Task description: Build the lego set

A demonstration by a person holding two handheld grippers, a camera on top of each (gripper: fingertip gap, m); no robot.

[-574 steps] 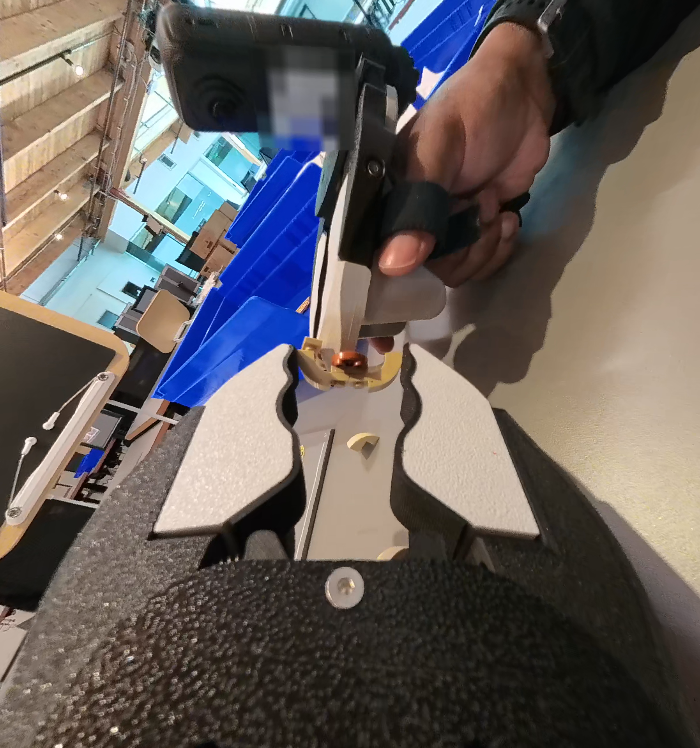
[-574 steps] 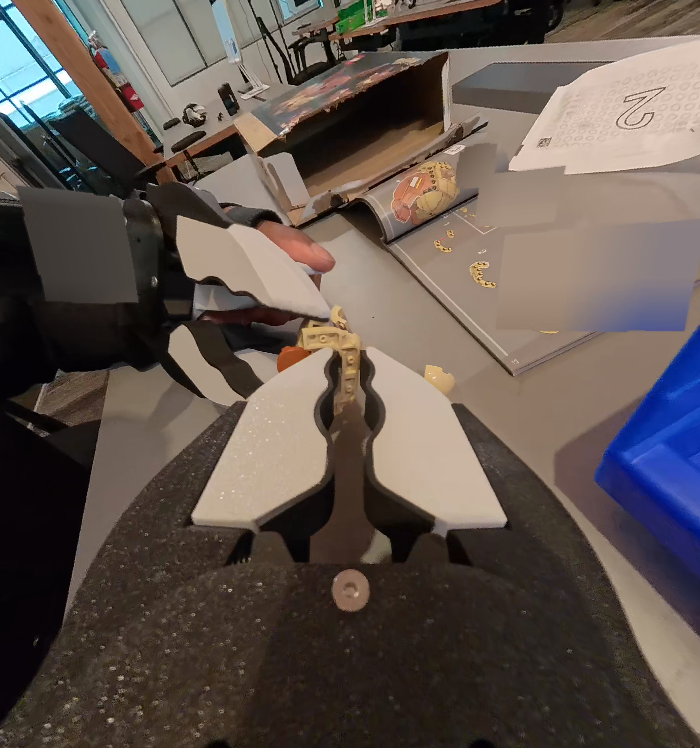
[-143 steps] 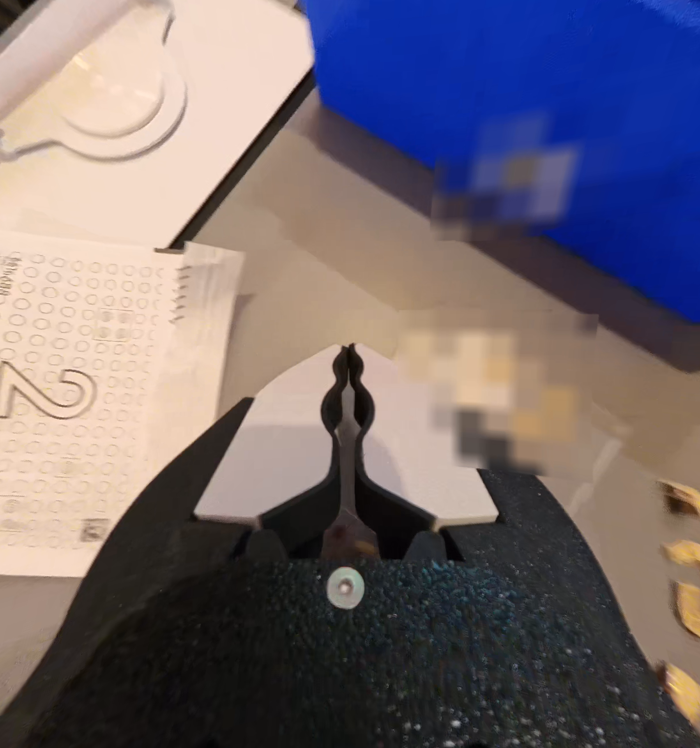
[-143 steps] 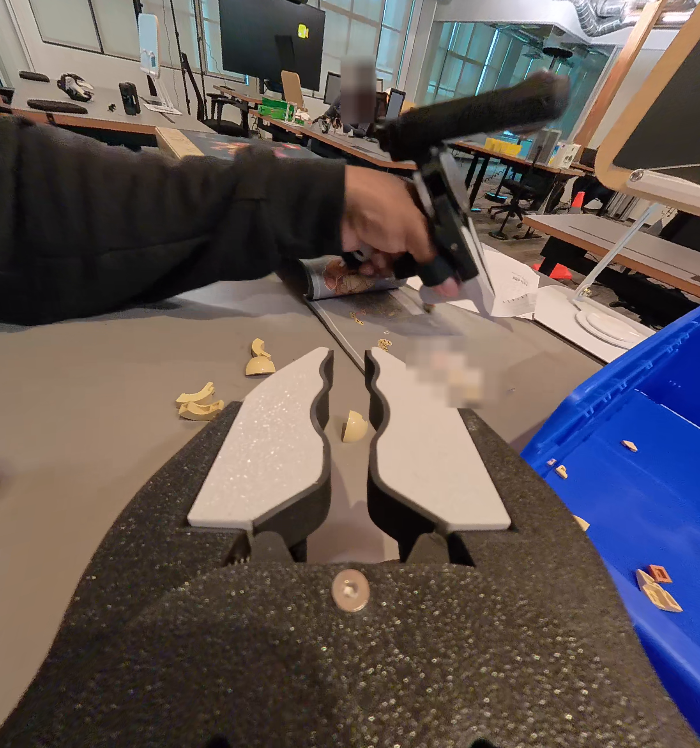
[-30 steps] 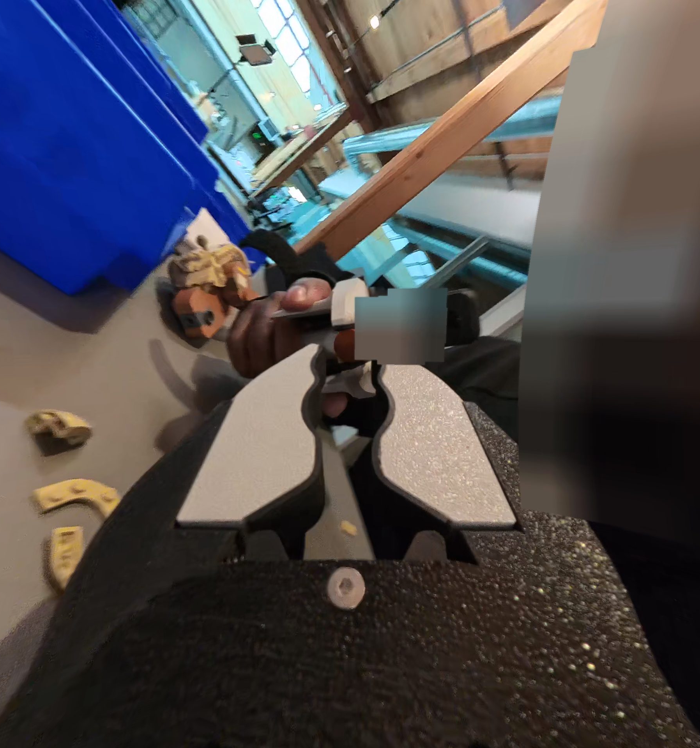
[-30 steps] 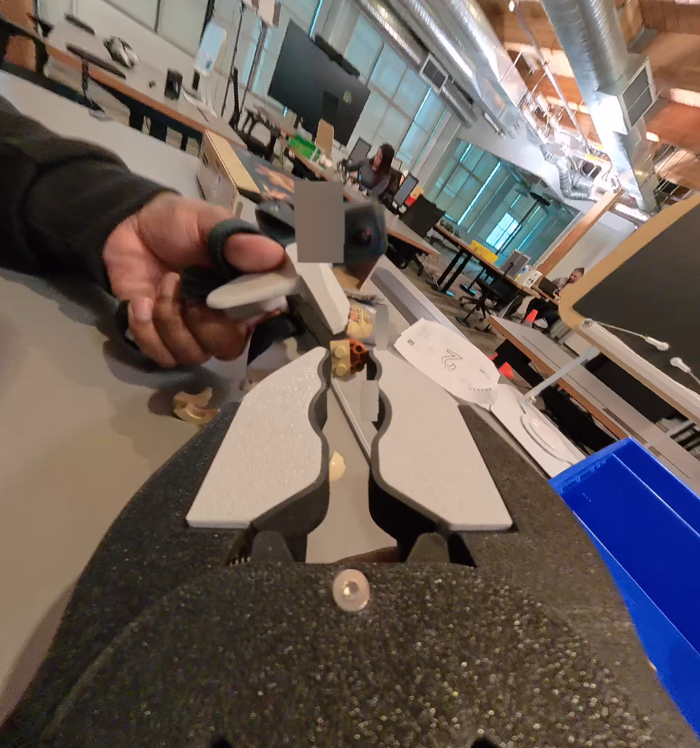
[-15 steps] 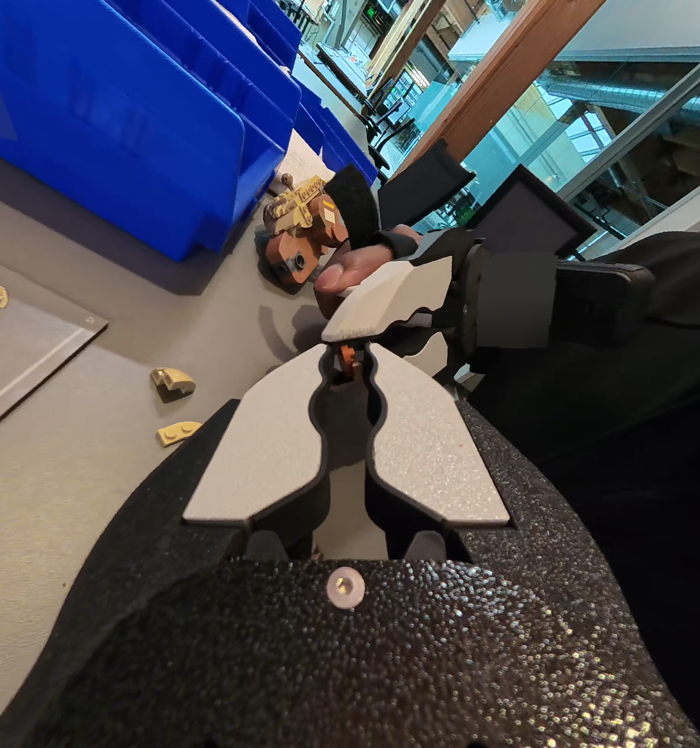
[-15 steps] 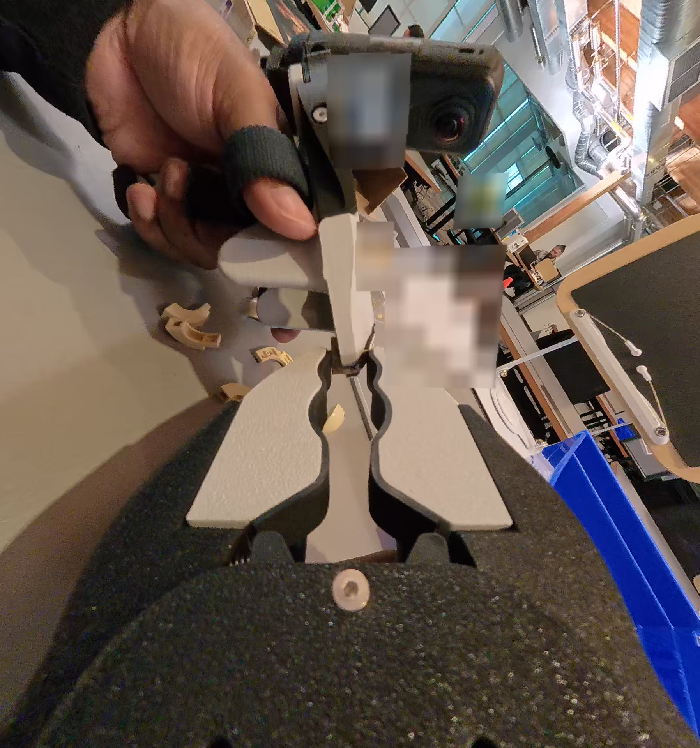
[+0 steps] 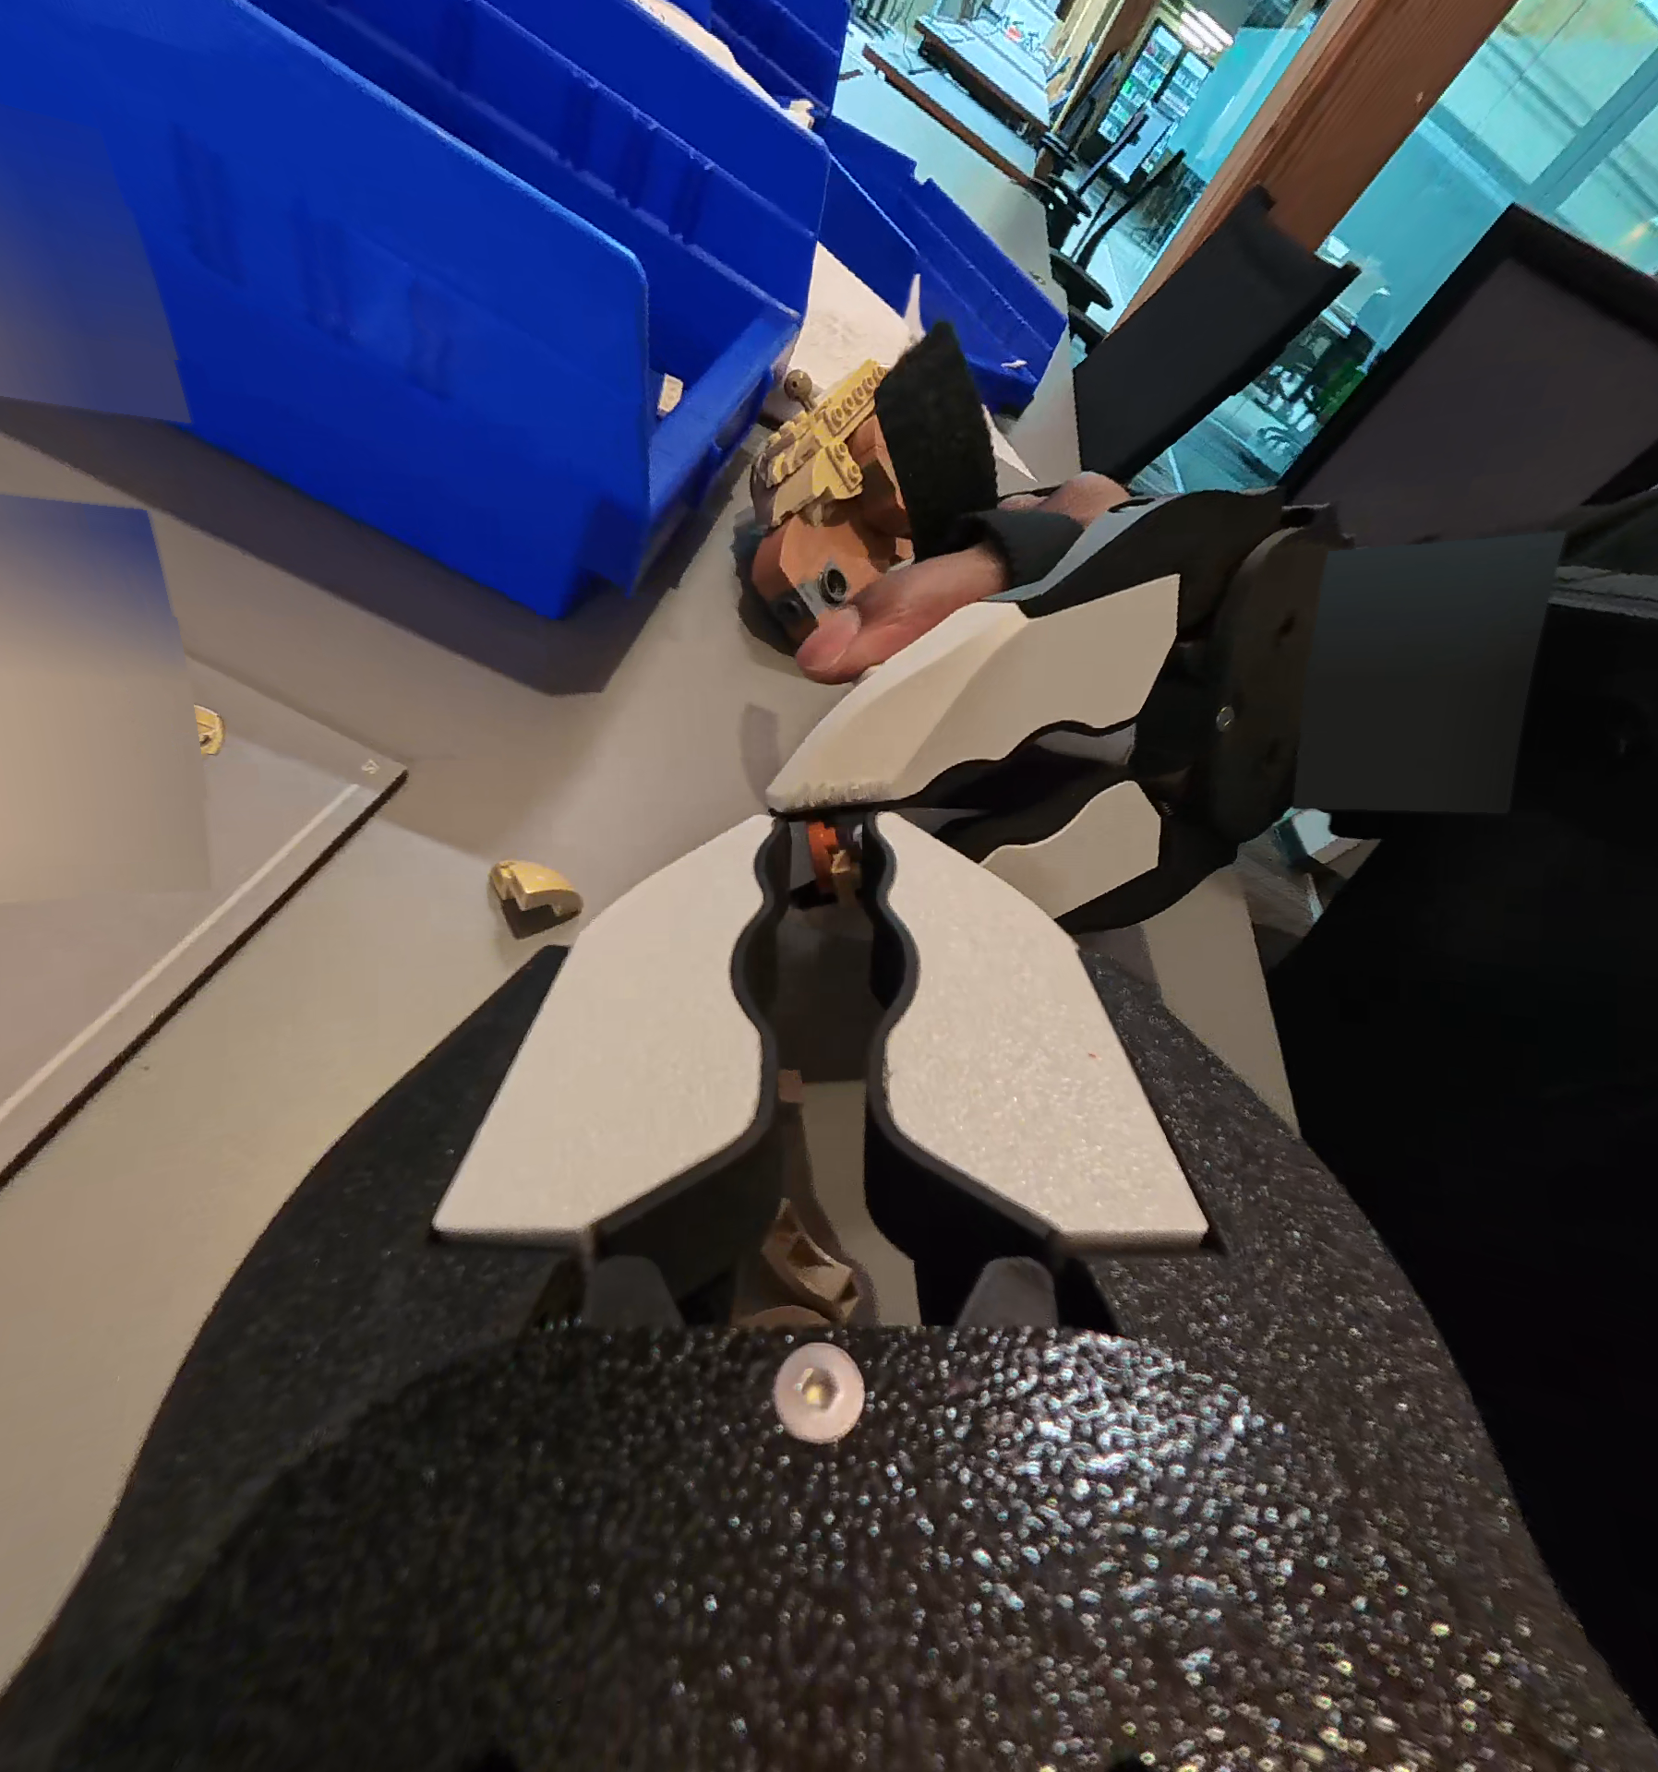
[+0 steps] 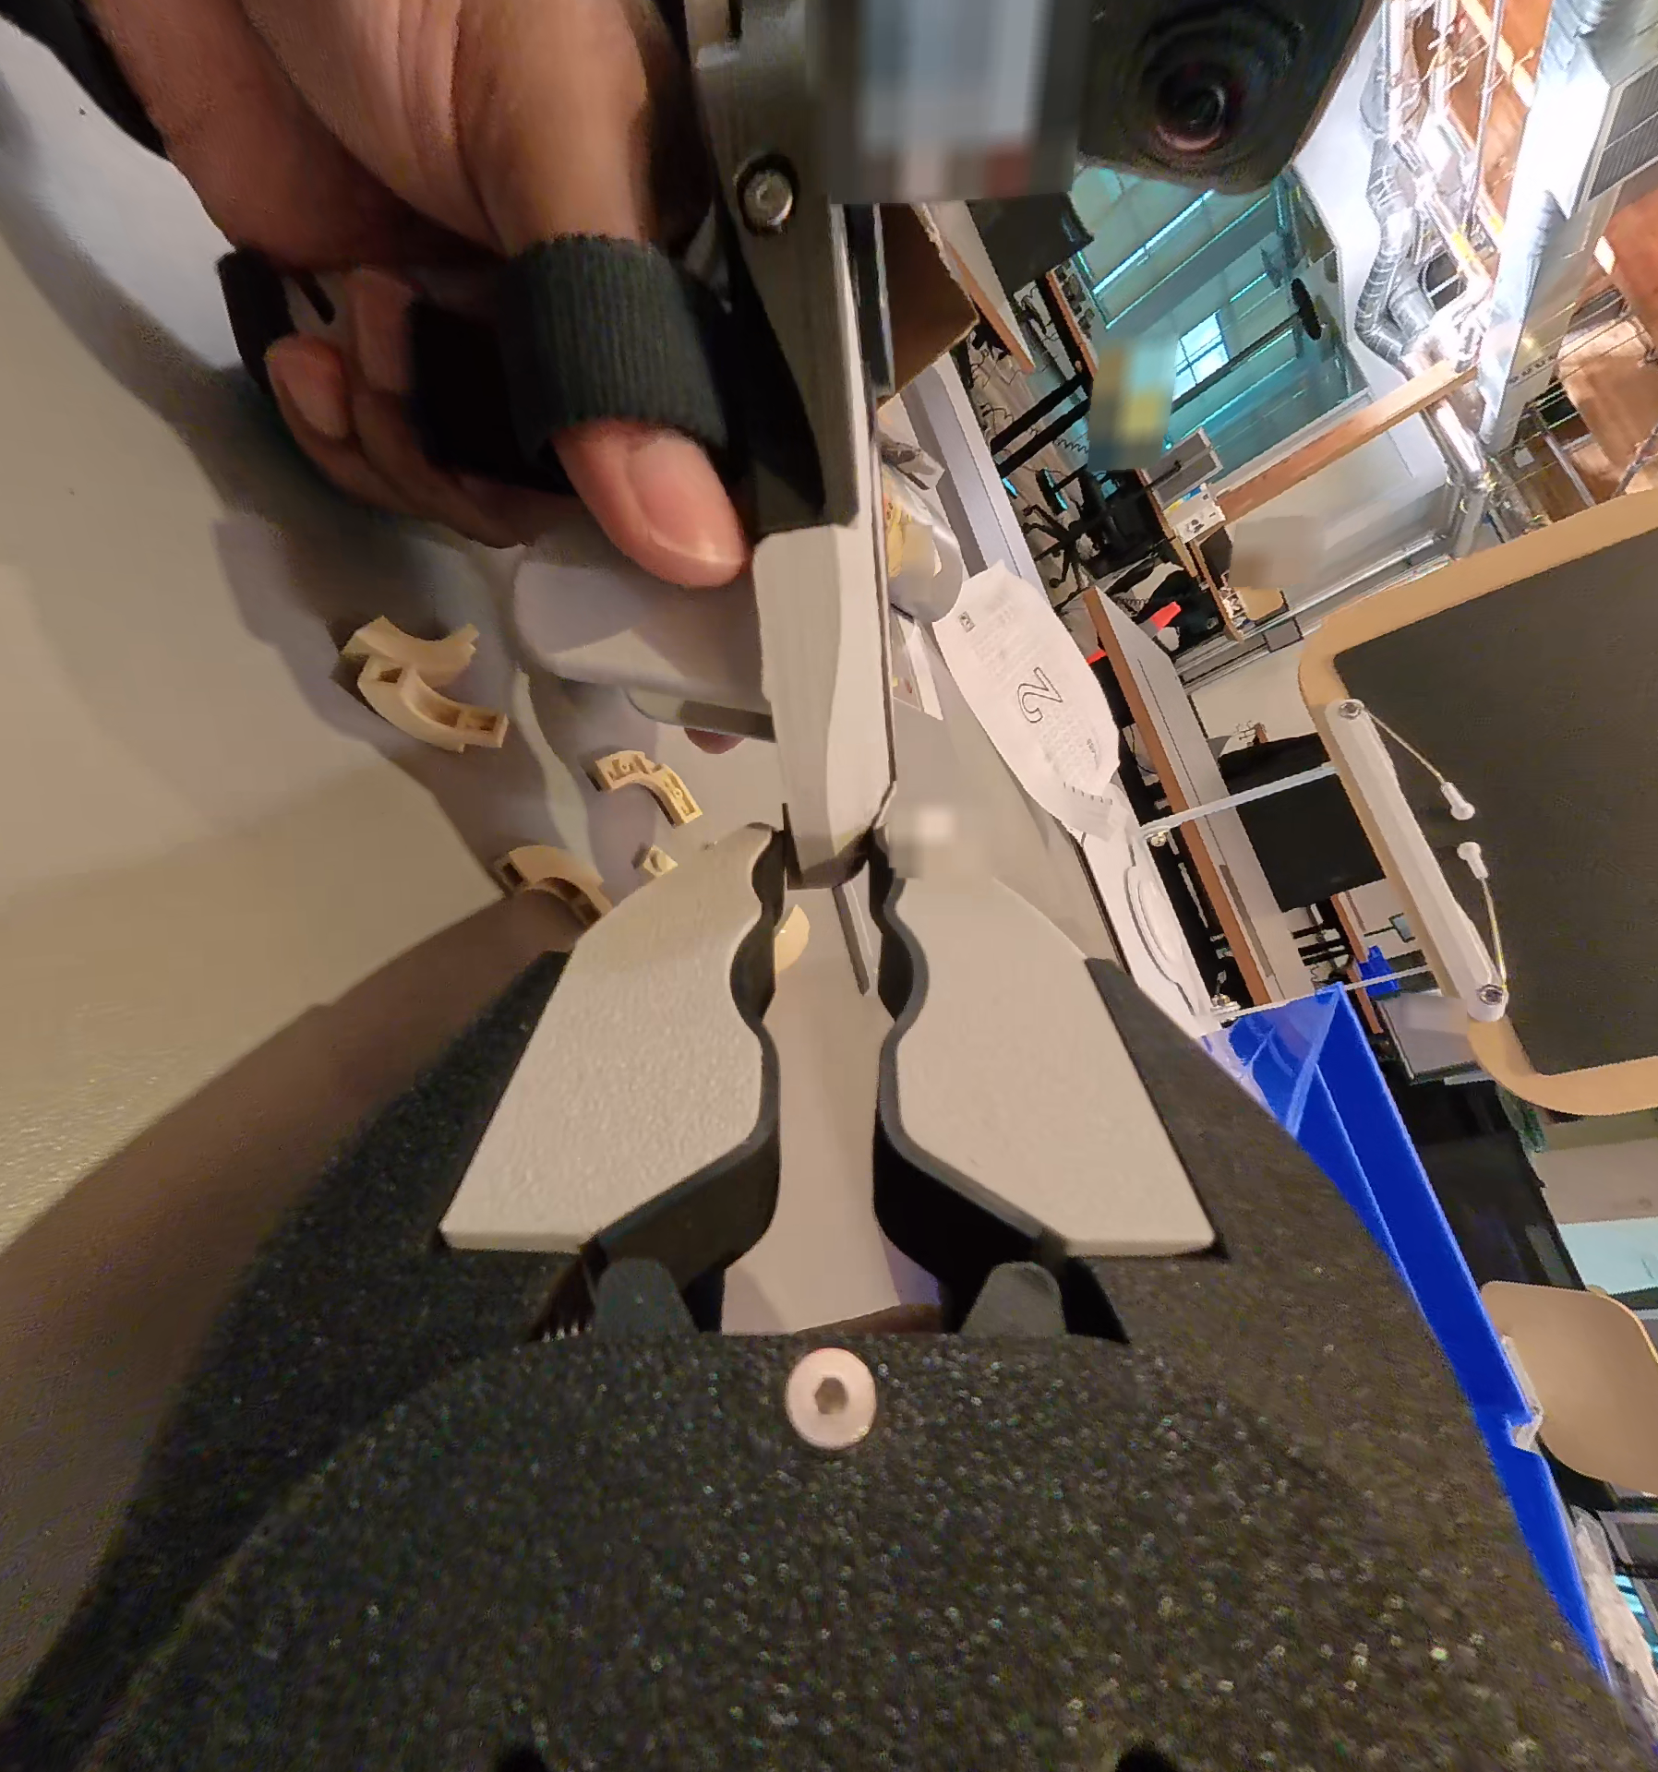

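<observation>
Left gripper: the left gripper [image 9: 820, 849] has grainy pale grey fingers with wavy black inner edges. They stand a narrow way apart, closed from the sides on a small orange and tan brick piece [image 9: 830, 856] at the centre of the left wrist view.
Right gripper: the right gripper [image 10: 830, 853] has the same build and is just as narrowly parted. In the left wrist view one of its fingers lies across the top of the piece from the right.
Hard to see: in the right wrist view the other gripper's fingers come down edge-on between the tips and hide the piece. The second finger of the right gripper runs behind a grey finger in the left wrist view.
Hand: a hand [image 10: 403, 192] at upper left wears a ribbed black strap.
Table: the table [image 10: 87, 671] is smooth matte grey.
Loose bricks: curved tan bricks [image 10: 422, 690], studded and hollow underneath, lie left of centre. A rounded tan brick [image 9: 530, 892] lies alone.
Model: a brown and tan brick model [image 9: 835, 518] lies above centre, partly behind a black strap.
Bins: glossy blue plastic bins [image 9: 422, 288] fill the upper left, cut off by the frame.
Print: a white sheet [image 10: 1027, 710] carries a large outlined figure and a fine dot pattern. The open booklet [image 9: 87, 911] is partly blurred over.
</observation>
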